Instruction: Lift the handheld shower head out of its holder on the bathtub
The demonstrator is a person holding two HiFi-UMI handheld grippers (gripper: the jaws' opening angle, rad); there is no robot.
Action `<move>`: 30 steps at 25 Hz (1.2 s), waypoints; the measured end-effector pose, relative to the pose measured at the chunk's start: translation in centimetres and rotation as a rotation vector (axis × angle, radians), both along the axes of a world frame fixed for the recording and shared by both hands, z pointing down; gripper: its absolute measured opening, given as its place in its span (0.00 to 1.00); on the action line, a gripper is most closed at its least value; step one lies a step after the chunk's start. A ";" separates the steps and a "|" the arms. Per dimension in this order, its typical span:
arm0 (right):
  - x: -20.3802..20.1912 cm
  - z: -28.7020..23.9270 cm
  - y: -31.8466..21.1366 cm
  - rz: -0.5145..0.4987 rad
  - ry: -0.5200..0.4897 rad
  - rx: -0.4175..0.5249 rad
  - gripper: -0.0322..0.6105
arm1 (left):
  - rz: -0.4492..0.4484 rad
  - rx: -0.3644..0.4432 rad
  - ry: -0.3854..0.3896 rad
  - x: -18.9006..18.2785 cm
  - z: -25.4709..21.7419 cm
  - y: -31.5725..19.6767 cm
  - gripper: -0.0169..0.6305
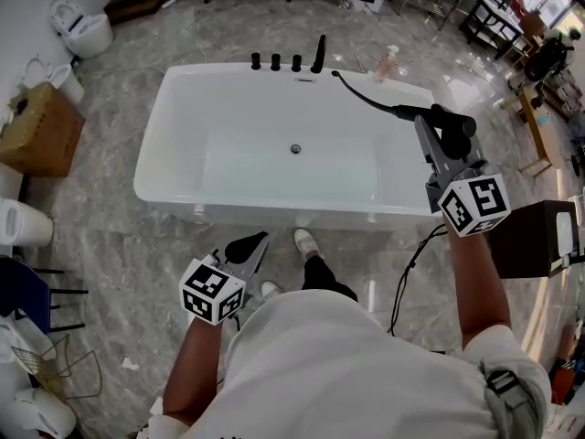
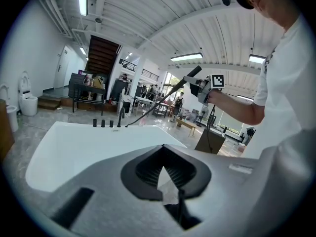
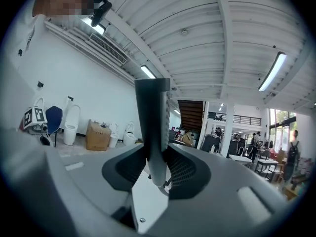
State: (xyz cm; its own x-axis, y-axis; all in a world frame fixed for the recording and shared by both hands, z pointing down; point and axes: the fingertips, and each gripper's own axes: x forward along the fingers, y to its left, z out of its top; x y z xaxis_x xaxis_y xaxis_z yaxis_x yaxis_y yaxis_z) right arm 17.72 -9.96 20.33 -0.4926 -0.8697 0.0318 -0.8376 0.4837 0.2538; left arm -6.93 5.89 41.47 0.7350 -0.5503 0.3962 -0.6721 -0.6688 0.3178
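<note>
The white bathtub lies ahead, with black tap knobs and a black spout on its far rim. The black handheld shower head is up in the air over the tub's right end. Its hose trails back to the far rim. My right gripper is shut on its dark handle, which stands upright between the pads. My left gripper hangs low in front of the tub's near side, shut and holding nothing.
A cardboard box and a toilet stand left of the tub. A dark brown box sits to the right. A pink bottle stands on the far right rim. A cable hangs by my right arm.
</note>
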 end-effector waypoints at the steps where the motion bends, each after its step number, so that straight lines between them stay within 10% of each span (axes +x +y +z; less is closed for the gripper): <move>1: -0.1 -0.2 -0.1 0.001 0.000 -0.005 0.28 | -0.001 -0.001 0.002 -0.1 -0.4 -0.3 0.04; 30: -1.5 4.7 4.3 0.006 -0.018 -0.059 0.28 | -0.017 0.021 -0.004 -1.0 0.7 2.7 0.04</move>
